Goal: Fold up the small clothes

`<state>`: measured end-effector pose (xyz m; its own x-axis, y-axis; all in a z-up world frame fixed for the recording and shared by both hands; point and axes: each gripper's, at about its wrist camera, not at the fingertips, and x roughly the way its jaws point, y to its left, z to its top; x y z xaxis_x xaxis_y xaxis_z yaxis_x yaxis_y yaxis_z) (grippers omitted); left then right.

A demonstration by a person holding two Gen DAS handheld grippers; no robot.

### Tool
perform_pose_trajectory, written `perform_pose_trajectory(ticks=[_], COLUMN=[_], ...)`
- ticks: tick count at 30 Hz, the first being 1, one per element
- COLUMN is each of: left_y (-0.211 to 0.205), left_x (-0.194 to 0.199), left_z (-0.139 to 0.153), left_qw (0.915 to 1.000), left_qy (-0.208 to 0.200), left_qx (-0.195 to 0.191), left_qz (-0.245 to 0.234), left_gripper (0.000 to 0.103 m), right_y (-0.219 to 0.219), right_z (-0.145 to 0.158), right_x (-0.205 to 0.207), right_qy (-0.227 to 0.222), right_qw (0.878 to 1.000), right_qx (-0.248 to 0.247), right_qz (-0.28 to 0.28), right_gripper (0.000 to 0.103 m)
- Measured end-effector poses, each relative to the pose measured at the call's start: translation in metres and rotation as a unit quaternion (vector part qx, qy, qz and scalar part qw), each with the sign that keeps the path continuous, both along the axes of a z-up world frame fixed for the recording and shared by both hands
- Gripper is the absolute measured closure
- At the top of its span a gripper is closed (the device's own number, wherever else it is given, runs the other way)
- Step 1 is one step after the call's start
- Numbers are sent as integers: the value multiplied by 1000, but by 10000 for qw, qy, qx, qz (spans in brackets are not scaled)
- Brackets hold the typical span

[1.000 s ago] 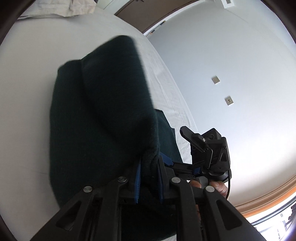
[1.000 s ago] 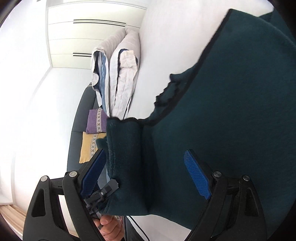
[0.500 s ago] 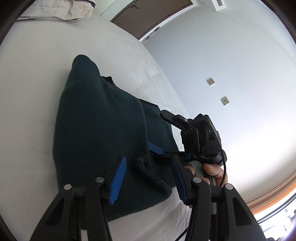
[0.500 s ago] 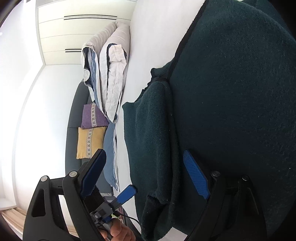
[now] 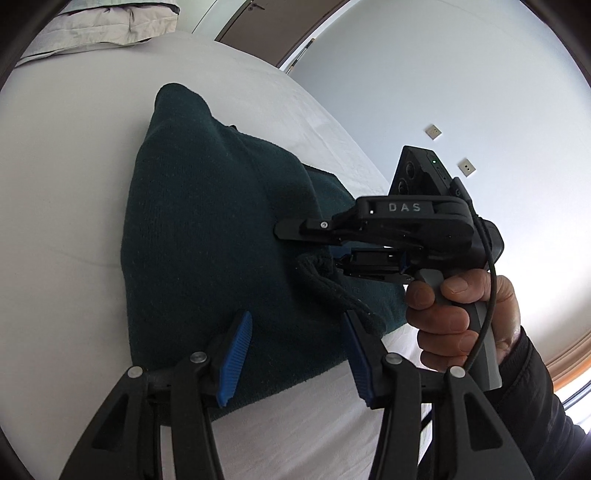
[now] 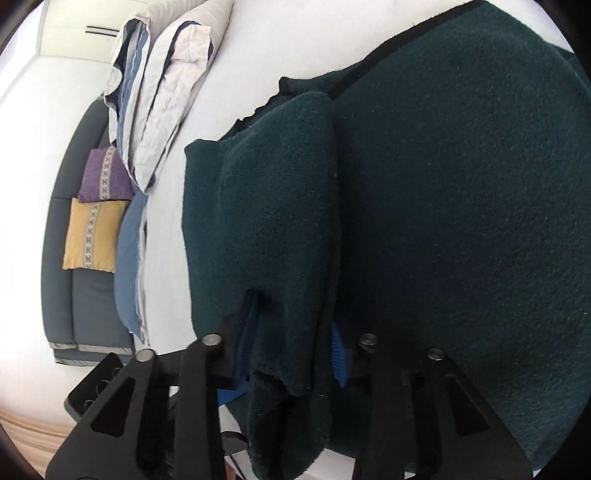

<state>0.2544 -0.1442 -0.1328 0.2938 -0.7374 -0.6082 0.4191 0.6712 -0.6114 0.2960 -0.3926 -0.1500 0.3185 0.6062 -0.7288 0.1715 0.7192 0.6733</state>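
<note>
White bed (image 5: 55, 221), pale wall (image 5: 480, 92), brown door (image 5: 273, 33), grey sofa (image 6: 85, 302) with purple and yellow cushions.

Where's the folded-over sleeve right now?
In the right wrist view, the sleeve lies on the dark green sweater, left of centre, its cuff end pinched in the right gripper.

Your dark green garment (image 6: 461, 229) is a matt, fuzzy knit with a rough nap, lying on smooth white bed sheet (image 5: 66, 206) cloth. Your left gripper (image 5: 295, 354) is matt black plastic with ribbed blue pads (image 5: 236, 362) and shiny metal pins.
</note>
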Motion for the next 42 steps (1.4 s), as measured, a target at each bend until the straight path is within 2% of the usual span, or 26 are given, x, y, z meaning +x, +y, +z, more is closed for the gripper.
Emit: perform_pose_trajectory(ticks=[3,8,11,18,25,30,33,38,39,40,42], left_y=[3,0,-5,-20,-27,-36,-33,-30,-30,-30,-32], left_x=[-4,-7,-7,3,14,22,25,27,27,27,26], left_z=[3,13,19,30,43,22,9,7,7,7,8], left_qw=[9999,9997,9993,9985,9967,9962,9966,9969,9969,9969,9966], left_qy=[-72,-196,-305,-400,-507,-336,-163,-129,-122,-119,-146], left_qx=[25,41,113,194,347,578,595,564,557,559,590], left_qz=[-83,-151,-189,-326,-524,-557,-539,-539,-537,-542,-550], left_gripper=[51,50,45,44,44,44,44,44,44,44,44], right_y=[-12,-35,-59,-123,-162,-179,-181,-181,-177,-175,-168], right_z=[7,26,36,45,34,-1,-8,3,10,15,26], right_x=[-6,-14,-20,-37,-43,-49,-55,-77,-85,-94,-110], right_qy=[-183,-556,-750,-824,-730,-592,-654,-477,-557,-635,-725], right_qw=[9997,9975,9960,9931,9925,9923,9908,9897,9897,9895,9899], right_qx=[-155,-427,-438,-479,-398,-208,-29,396,419,428,411], right_qz=[51,-27,-207,-677,-897,-1065,-1186,-1292,-1254,-1224,-1149], right_gripper=[91,92,92,92,92,92,92,81,72,58,52])
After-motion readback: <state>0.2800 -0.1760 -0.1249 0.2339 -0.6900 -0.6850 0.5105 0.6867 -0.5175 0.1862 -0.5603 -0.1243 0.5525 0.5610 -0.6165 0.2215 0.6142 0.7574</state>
